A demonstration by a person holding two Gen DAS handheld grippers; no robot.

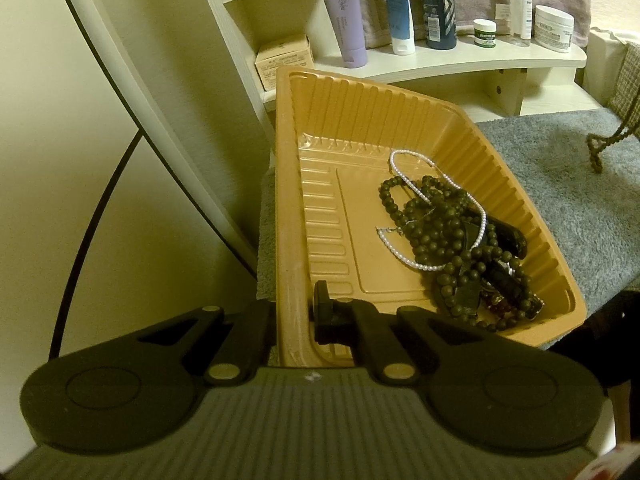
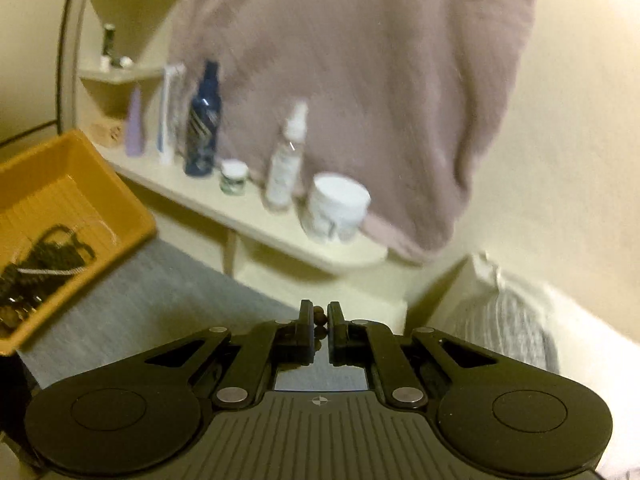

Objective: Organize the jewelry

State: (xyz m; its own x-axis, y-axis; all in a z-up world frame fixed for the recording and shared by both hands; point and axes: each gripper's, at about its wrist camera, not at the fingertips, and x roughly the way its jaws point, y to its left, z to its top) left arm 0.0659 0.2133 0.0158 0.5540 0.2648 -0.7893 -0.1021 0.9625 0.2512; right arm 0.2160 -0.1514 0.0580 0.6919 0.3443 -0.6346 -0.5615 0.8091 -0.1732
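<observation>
Left gripper (image 1: pixel 294 322): pressed onto the near rim of the orange tray (image 1: pixel 286 184), holding it tilted.
Right gripper (image 2: pixel 319 322): pinching a brown bead string (image 2: pixel 319 316) between its pads, above the grey mat (image 2: pixel 160 300).
Tray contents: dark bead strands (image 1: pixel 440 236), a pearl chain (image 1: pixel 416 184) and other pieces, already heaped at its right side.
Left to do: the pinched string is outside the tray; one bead string (image 1: pixel 600 148) hangs at far right, likely the same one.
Far: bottles (image 1: pixel 438 4) on the shelf (image 1: pixel 460 58).
</observation>
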